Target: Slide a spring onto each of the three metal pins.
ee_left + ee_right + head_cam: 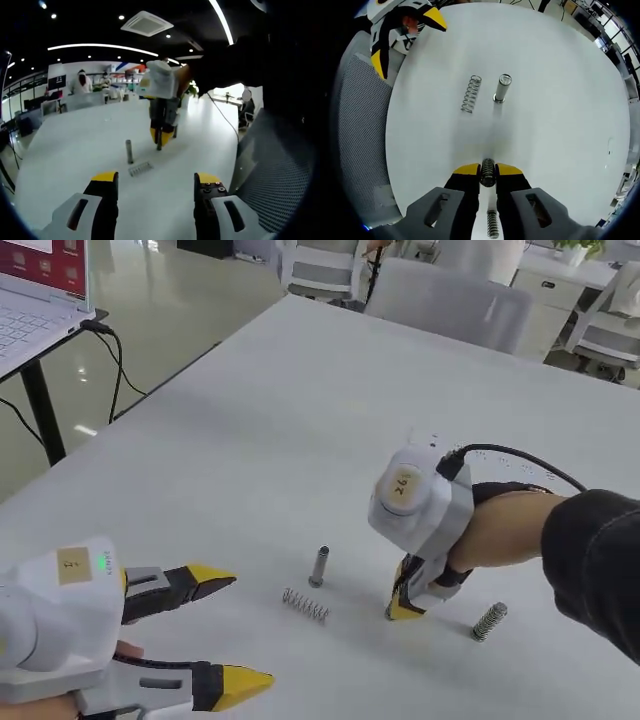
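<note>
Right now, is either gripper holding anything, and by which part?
The right gripper pinches what looks like an upright spring near its top; the left gripper is open and empty.

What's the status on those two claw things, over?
Left gripper open. Right gripper shut on a spring, fingers down at table. Bare pin upright, loose spring beside it. Nothing blocking.

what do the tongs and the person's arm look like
Both tongs have white rounded housings, black jaws and yellow tips. The left tongs carry a tan square sticker and a small green light. The right tongs carry a round tan sticker with dark digits, and a black cable runs from them. That arm wears a dark sleeve.
</note>
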A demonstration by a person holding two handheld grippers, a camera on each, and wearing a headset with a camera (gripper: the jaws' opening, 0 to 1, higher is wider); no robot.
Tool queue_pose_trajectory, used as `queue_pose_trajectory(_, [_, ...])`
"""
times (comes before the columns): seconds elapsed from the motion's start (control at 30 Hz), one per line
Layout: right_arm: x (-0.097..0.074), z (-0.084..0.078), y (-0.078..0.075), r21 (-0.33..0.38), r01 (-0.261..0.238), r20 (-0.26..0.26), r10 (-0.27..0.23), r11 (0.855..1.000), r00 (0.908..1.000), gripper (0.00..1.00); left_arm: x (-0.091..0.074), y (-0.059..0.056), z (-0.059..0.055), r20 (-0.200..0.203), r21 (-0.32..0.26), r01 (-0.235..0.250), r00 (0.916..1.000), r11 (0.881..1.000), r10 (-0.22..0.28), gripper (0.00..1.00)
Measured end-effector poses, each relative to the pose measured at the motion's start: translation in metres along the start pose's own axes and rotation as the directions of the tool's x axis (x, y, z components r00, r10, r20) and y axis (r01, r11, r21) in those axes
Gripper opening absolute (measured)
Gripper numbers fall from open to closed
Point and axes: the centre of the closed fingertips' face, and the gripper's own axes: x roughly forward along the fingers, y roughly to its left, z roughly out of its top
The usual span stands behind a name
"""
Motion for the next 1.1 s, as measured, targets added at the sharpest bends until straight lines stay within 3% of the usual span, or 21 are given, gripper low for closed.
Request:
queue_pose_trajectory(0.53, [-0.016,0.011,0.000,-0.007,0.035,0.048,-0.035,0.999,0.9983,0.19,0.000,-0.002,0.003,0.001,0.009,0.004,1.0000,1.000,-0.004,0.56])
queue_pose_trajectory(0.8, [-0.025,0.032,0.006,-0.036,0.054,0.088,-0.051,0.998,0.9948,0.19,-0.001,-0.003,0.005,0.001,0.016,0.008,1.0000,1.000,-0.008,0.56])
queue_pose_trajectory(1.1, [-0.022,0.059,0.018,-0.035,0.026,0.154,-0.021,0.999,0.9879,0.18,-0.001,-0.003,0.004,-0.001,0.018,0.009,1.0000,1.000,-0.009,0.56])
